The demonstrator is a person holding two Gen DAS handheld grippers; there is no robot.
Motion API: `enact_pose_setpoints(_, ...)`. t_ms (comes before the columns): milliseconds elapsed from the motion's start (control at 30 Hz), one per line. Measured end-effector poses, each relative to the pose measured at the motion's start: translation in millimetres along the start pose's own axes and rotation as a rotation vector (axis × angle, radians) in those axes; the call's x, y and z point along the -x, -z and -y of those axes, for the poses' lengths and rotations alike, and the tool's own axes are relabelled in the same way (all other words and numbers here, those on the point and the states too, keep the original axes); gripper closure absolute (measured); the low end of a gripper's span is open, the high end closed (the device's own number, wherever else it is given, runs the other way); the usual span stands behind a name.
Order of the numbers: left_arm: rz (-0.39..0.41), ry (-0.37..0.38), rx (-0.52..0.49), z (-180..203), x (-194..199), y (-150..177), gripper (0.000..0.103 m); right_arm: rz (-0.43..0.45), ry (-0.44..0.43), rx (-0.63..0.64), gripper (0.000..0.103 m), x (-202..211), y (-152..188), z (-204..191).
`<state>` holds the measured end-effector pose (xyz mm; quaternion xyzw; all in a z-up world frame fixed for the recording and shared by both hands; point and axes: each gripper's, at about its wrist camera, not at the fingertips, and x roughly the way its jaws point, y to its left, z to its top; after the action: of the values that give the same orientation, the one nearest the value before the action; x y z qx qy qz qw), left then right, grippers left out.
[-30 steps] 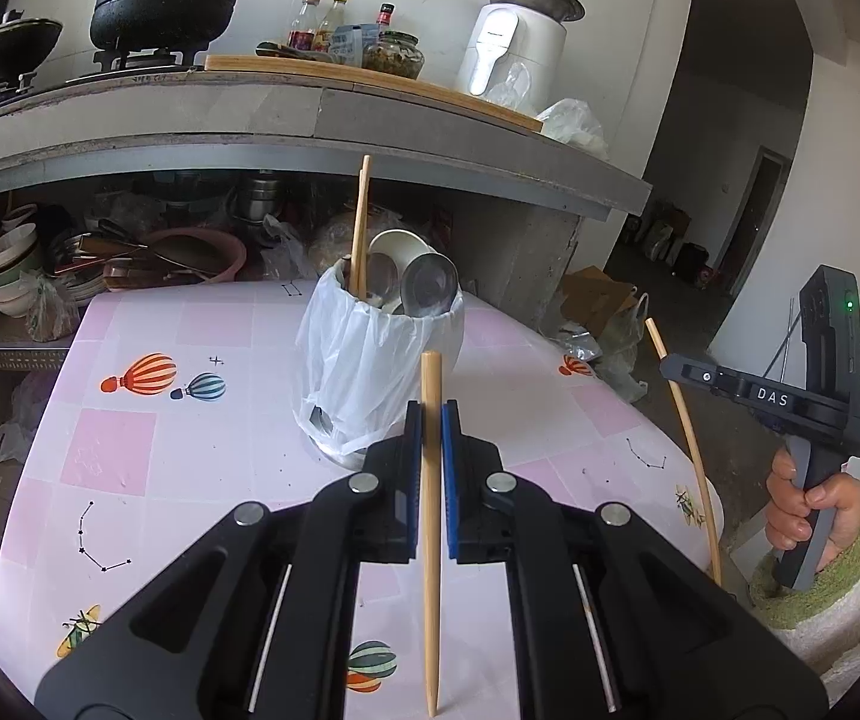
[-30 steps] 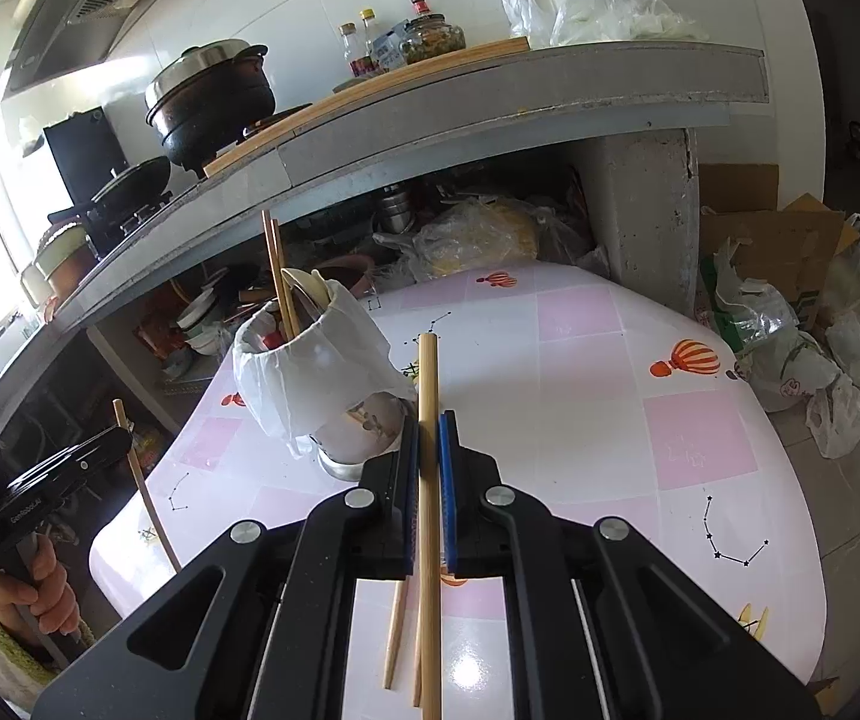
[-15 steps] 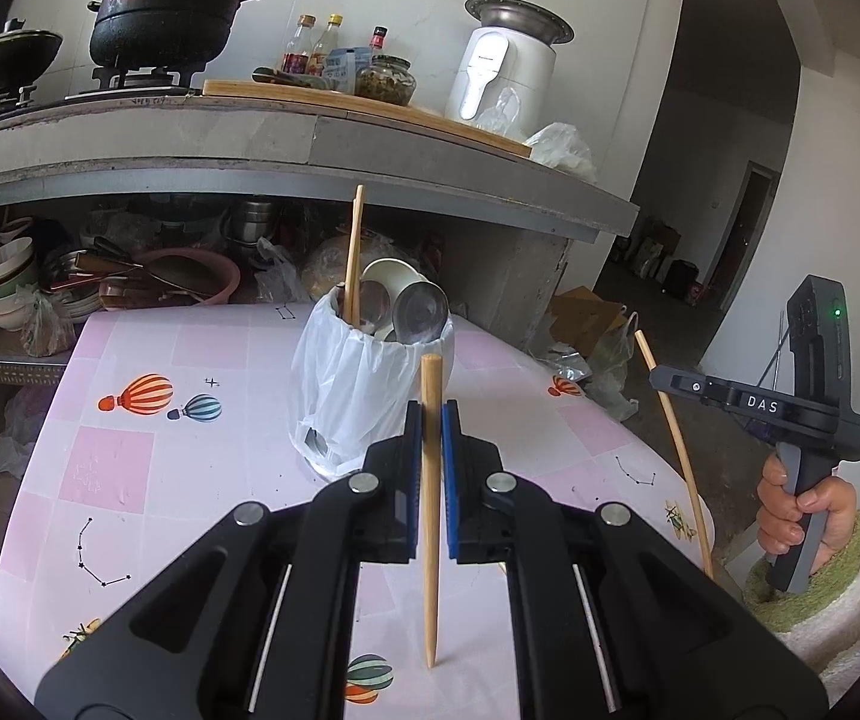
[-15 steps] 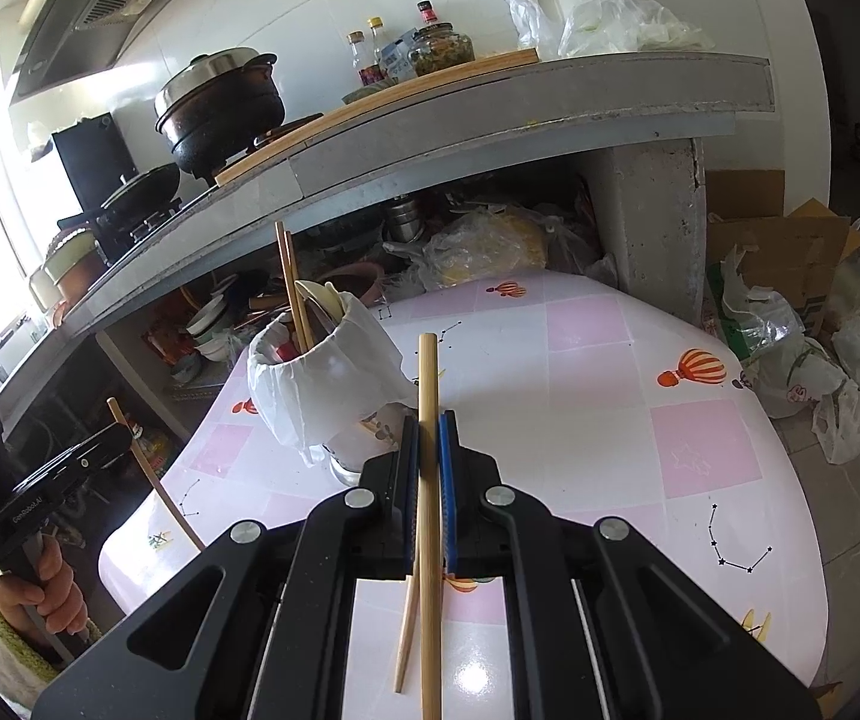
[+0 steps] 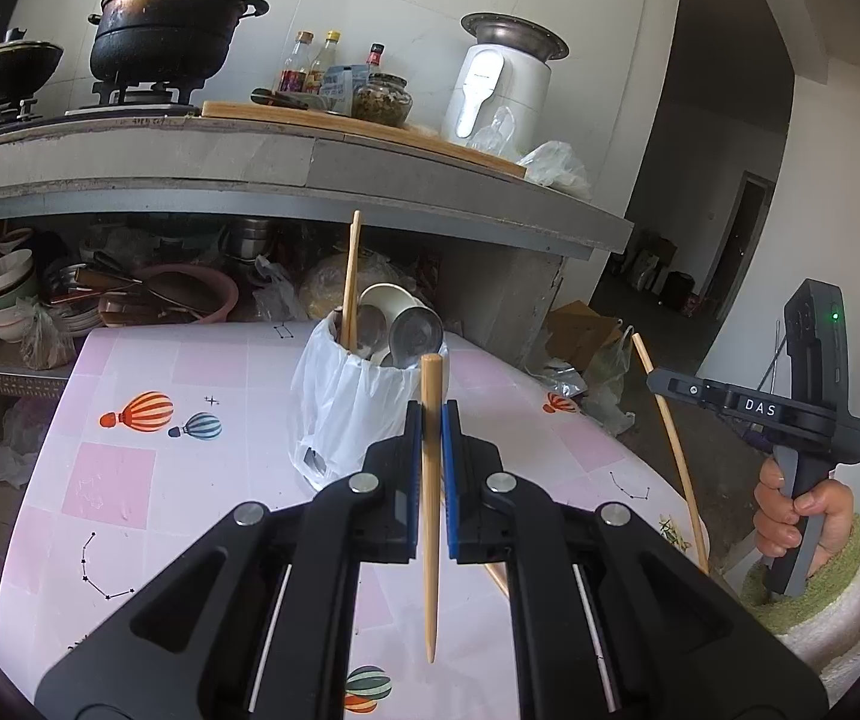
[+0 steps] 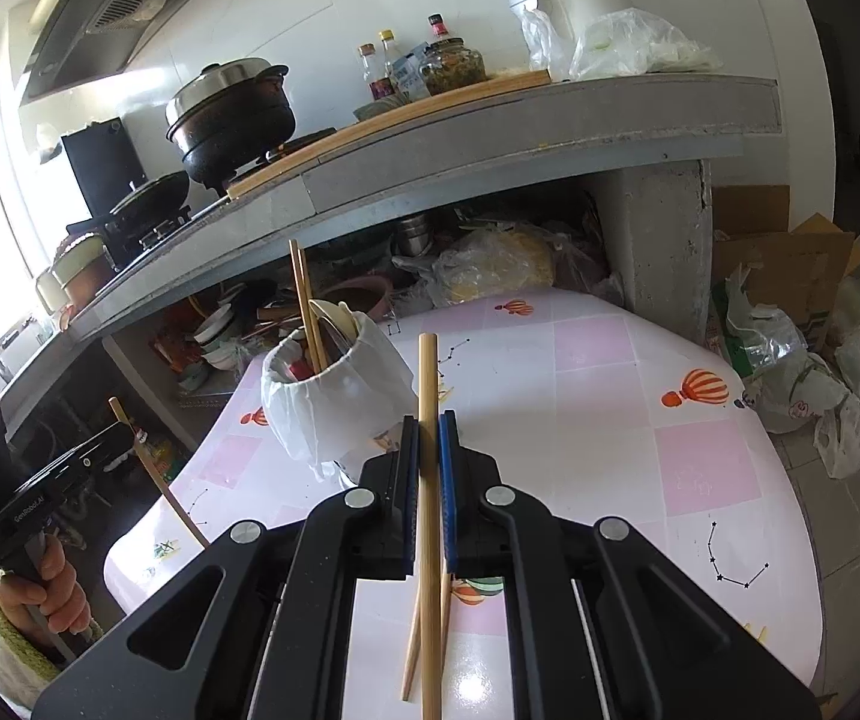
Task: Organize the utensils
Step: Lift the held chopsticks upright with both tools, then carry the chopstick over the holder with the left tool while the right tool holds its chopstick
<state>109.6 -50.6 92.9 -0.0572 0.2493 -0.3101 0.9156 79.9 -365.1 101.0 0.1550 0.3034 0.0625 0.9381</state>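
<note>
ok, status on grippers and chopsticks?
Left gripper shut on chopstick. Right gripper shut on another. Holder ahead on table, path clear.

Left gripper (image 5: pixel 430 420): jaws closed on one bamboo chopstick (image 5: pixel 430 510), upright, tip pointing down over the pink tablecloth (image 5: pixel 129 468). Utensil holder (image 5: pixel 357 402): lined with a white plastic bag, stands beyond the gripper; contains one upright chopstick (image 5: pixel 348 276) and spoons. Right gripper (image 5: pixel 670 385): at the right edge, gripped by a hand (image 5: pixel 802 510), clamping a second chopstick (image 5: pixel 673 456). Background: stone counter (image 5: pixel 249 168) bearing a black pot (image 5: pixel 168 30), bottles, white appliance.
</note>
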Motion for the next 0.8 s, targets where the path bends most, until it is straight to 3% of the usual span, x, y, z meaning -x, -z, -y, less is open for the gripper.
enact_pose_setpoints(300, 0.055, 0.004, -0.011, 4.4, 15.8, -16.4, 0.097, 0.043, -0.067, 0.014, 0.096, 9.5, -23.2, -9.7)
enact_pose_setpoints(800, 0.201, 0.064, -0.036, 7.2, 36.5, -96.3, 0.097, 0.141, -0.282, 0.065, 0.096, 18.2, -90.5, -45.8)
